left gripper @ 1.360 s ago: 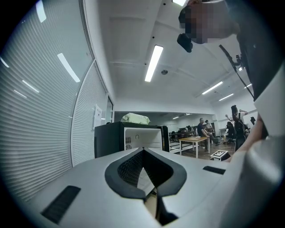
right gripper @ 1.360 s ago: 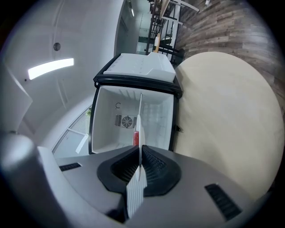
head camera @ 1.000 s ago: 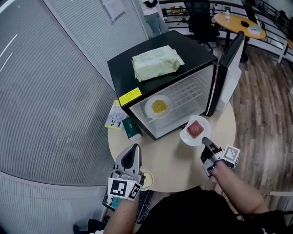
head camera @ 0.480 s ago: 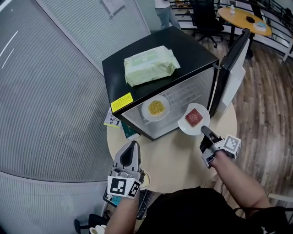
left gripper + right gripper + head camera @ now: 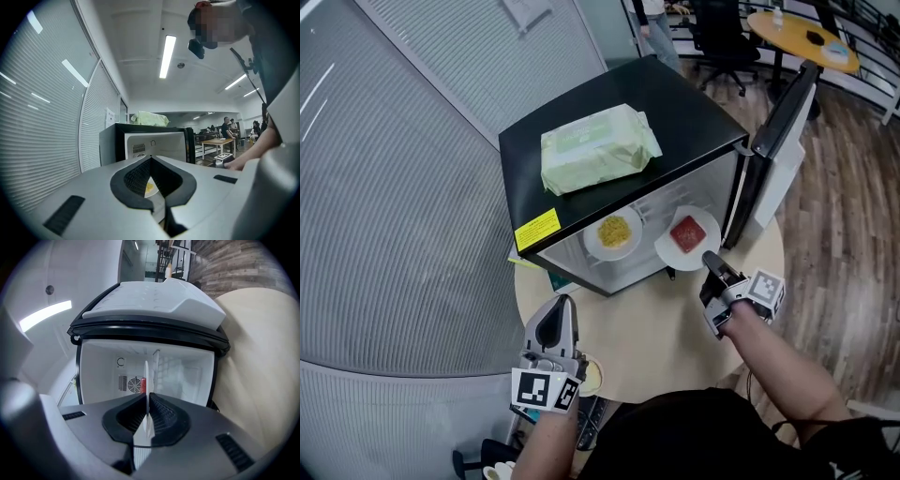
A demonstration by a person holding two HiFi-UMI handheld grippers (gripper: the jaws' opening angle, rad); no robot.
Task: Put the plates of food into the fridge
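Lifted since before, plate of red food (image 5: 686, 236) seemingly enters fridge (image 5: 630, 112), rim clamped in right tongs (image 5: 710, 262).

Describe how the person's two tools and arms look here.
Both the left tool and right tool have smooth grey shells tapering to a point, with black ribbed pads inside. Each carries a white cube printed with black square markers. No cables show. The forearms are bare of sleeves; the person wears a dark top.
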